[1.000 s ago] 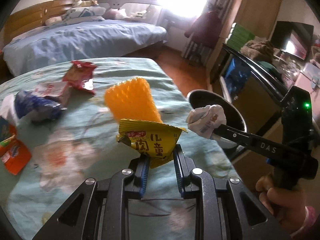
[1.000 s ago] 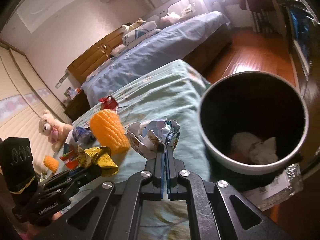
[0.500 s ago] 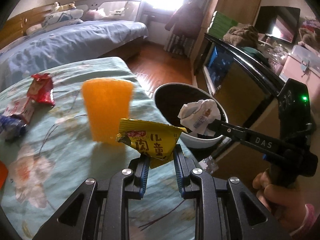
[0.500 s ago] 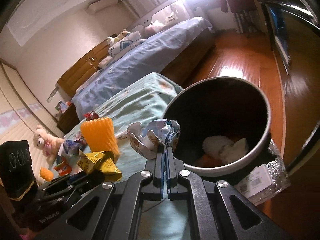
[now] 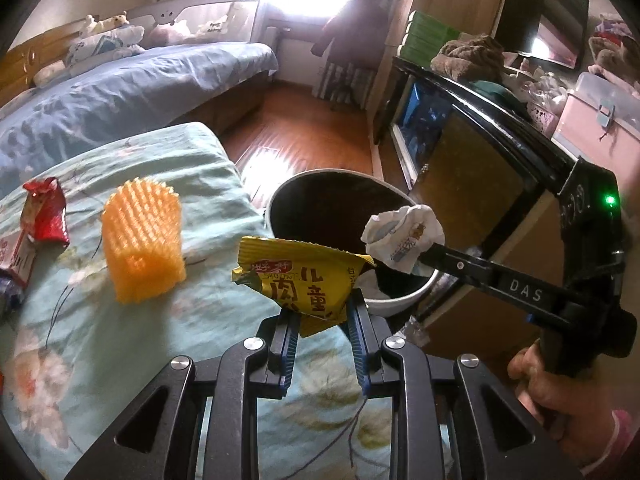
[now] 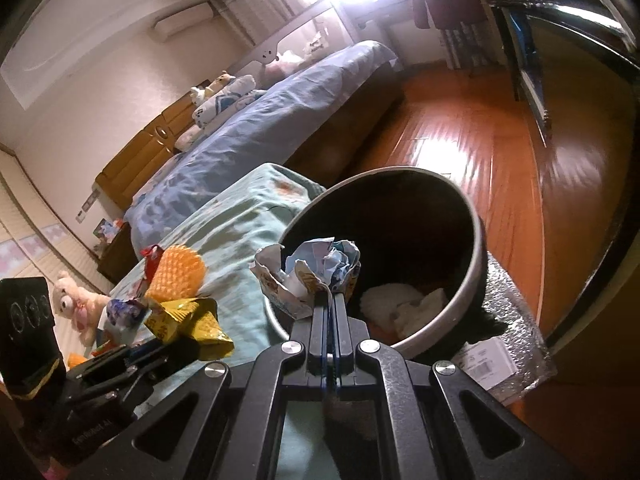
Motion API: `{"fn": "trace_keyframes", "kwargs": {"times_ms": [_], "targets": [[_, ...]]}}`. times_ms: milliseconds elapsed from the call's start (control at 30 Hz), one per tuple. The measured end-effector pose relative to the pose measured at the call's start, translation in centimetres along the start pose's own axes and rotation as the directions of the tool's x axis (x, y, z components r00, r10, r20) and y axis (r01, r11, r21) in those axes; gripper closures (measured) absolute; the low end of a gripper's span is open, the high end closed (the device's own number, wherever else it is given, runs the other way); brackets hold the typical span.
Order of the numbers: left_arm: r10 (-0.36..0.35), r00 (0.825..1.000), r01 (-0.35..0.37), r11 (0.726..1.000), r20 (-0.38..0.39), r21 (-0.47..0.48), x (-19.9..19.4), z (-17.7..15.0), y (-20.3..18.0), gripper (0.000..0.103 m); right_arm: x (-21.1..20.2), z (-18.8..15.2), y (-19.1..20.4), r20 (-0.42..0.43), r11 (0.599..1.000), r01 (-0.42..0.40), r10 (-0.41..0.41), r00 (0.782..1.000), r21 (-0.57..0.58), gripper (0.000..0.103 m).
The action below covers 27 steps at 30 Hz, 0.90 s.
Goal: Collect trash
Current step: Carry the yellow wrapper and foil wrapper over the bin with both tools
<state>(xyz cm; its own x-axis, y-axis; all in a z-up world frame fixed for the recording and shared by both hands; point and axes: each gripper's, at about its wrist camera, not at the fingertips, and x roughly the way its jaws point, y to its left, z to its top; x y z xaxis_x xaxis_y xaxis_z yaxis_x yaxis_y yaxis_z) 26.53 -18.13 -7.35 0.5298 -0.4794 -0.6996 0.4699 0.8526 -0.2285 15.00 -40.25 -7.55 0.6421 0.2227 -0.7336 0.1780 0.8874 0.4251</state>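
Note:
My left gripper [image 5: 322,312] is shut on a yellow snack wrapper [image 5: 304,276], held above the edge of the floral bedcover [image 5: 200,312]. To its right, my right gripper [image 5: 420,256] is shut on a crumpled white paper wrapper [image 5: 402,236], which hangs over the rim of the round dark bin [image 5: 400,302]. In the right wrist view the same crumpled wrapper [image 6: 308,272] sits at my right gripper [image 6: 330,296], just over the near rim of the bin [image 6: 478,240]. White crumpled paper [image 6: 400,304] lies inside it. The left gripper [image 6: 160,354] with the yellow wrapper [image 6: 188,322] shows at lower left.
An orange spiky plastic piece [image 5: 142,240] stands on the bedcover, with a red wrapper [image 5: 44,212] and more wrappers at the left edge. A blue-covered bed [image 5: 120,88] lies behind. A dark glass-fronted cabinet [image 5: 460,152] stands right of the bin. A person's hand [image 5: 560,392] holds the right gripper.
Both grippers have moved toward the bin, each keeping its wrapper. The bin now looms larger and nearer in both views, and the crumpled wrapper has come over its rim.

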Motion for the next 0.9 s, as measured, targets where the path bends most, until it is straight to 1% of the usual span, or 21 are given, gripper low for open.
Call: {"fn": "trace_keyframes", "kwargs": {"times_ms": [200, 433, 600, 900], "targets": [[0.003, 1.0, -0.003, 1.0, -0.021, 0.011, 1.8, 0.8, -0.7, 0.08, 0.3, 0.5, -0.6, 0.009, 0.999, 0.041, -0.041, 0.999, -0.015, 0.102], [0.011, 0.999, -0.011, 1.0, -0.04, 0.018, 4.1, 2.6, -1.2, 0.08, 1.1, 1.4, -1.6, 0.002, 0.997, 0.075, -0.075, 0.997, -0.014, 0.102], [0.016, 0.998, -0.015, 1.0, -0.057, 0.021, 5.6, 3.6, -1.5, 0.08, 1.7, 2.2, -2.0, 0.001, 0.996, 0.088, -0.087, 0.996, -0.016, 0.102], [0.02, 0.997, -0.018, 0.999, -0.073, 0.029, 7.2, 4.6, -1.7, 0.08, 2.3, 3.4, -2.6, -0.002, 0.995, 0.101, -0.101, 0.995, -0.016, 0.101]]}}
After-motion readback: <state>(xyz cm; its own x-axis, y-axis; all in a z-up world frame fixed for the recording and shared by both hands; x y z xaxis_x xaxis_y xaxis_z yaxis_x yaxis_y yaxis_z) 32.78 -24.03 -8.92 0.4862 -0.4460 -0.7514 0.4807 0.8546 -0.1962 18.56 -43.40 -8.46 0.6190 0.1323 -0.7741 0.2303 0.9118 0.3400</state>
